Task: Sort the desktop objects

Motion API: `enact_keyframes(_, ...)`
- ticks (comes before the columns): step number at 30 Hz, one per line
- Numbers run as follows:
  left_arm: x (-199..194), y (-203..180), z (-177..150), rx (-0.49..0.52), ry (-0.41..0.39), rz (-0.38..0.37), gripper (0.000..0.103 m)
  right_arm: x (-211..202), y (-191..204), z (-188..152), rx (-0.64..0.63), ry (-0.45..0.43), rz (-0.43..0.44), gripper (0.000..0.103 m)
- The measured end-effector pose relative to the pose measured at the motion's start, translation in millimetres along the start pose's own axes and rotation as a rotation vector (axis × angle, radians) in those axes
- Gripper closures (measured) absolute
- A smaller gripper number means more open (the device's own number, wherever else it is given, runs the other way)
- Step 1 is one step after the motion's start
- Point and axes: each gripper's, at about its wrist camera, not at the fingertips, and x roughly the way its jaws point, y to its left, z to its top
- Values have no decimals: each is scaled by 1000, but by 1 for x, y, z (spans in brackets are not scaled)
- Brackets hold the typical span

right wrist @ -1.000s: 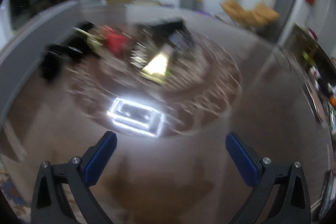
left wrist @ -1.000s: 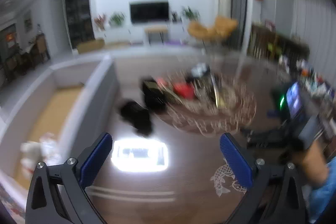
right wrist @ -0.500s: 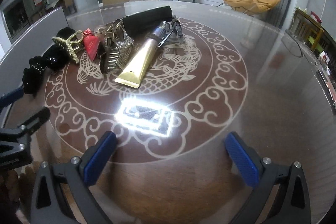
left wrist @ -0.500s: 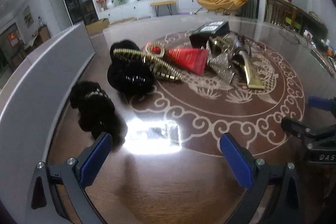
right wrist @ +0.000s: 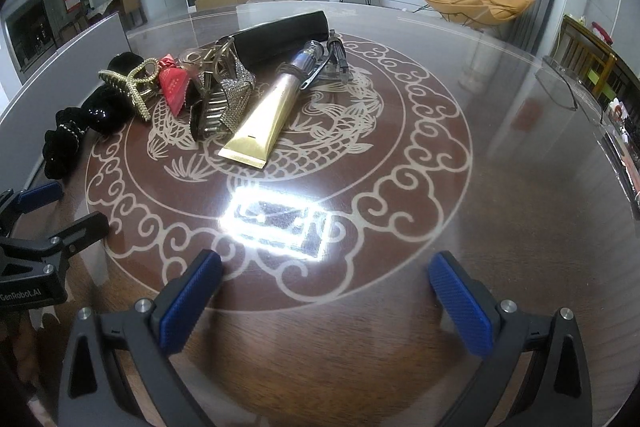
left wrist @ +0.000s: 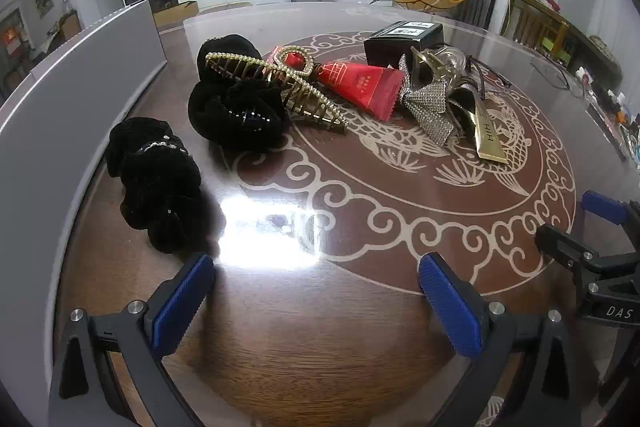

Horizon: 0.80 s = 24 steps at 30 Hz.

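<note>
Only right cam: gold tube (right wrist: pixel 262 115) w/ cap, left cam: label (left wrist: pixel 489 135)

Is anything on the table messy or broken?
Nothing looks broken. The things are jumbled: a gold hair claw lies across a black scrunchie and a red tube, and a glittery bow clip lies on the gold tube.

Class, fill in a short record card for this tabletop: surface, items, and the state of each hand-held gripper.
surface: round wooden table with pale dragon pattern
hair items: black scrunchie, gold claw clip, rhinestone bow clip
tubes: red tube, gold tube
other: black box
layout: items clustered on far side, overlapping
left hand-held gripper: open, empty, above bare table
right hand-held gripper: open, empty, above bare table
</note>
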Motion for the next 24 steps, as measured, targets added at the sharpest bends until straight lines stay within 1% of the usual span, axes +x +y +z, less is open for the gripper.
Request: enact_keyframes(24, -2, 0, -1, -1, 0, 2, 0, 1, 2, 2, 0, 0, 1, 0)
